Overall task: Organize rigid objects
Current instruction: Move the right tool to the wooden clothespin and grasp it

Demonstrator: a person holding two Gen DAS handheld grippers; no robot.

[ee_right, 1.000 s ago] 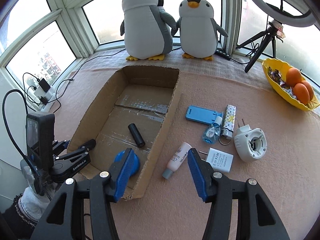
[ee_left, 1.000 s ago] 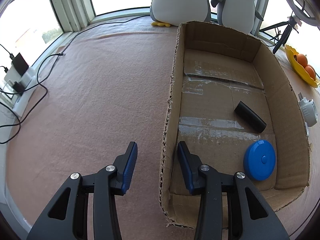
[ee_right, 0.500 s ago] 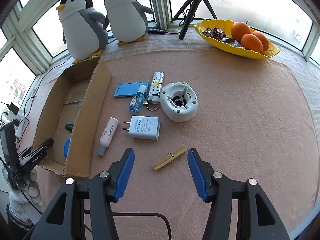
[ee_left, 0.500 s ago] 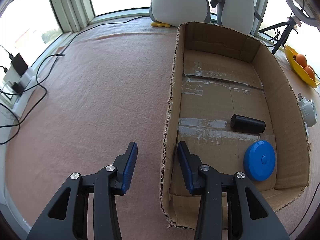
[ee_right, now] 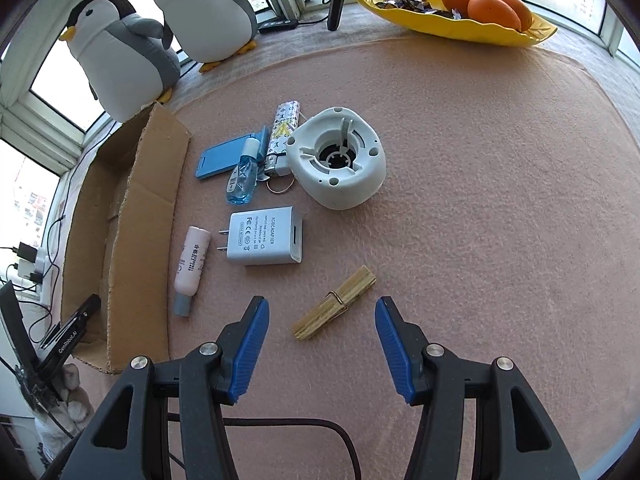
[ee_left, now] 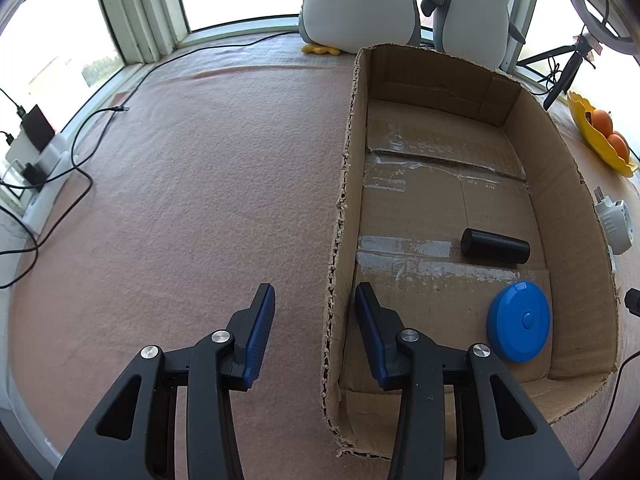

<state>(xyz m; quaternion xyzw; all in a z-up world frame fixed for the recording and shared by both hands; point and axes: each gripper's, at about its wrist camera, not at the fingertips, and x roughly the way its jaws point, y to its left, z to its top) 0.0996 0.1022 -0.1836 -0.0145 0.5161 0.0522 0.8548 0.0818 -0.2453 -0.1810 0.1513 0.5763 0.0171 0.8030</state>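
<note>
2 claws are spread and hold nothing: the left claw (ee_left: pixel 315 304) straddles the cardboard box (ee_left: pixel 568 208) wall, the right claw (ee_right: pixel 322 316) flanks the wooden clothespin (ee_right: pixel 335 303) on the counter (ee_right: pixel 480 200). The box wall partly hides its inside in the right view.

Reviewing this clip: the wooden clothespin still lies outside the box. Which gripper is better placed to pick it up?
Right. The right gripper is open with the clothespin just ahead between its fingers; the left gripper straddles the cardboard box wall.
</note>
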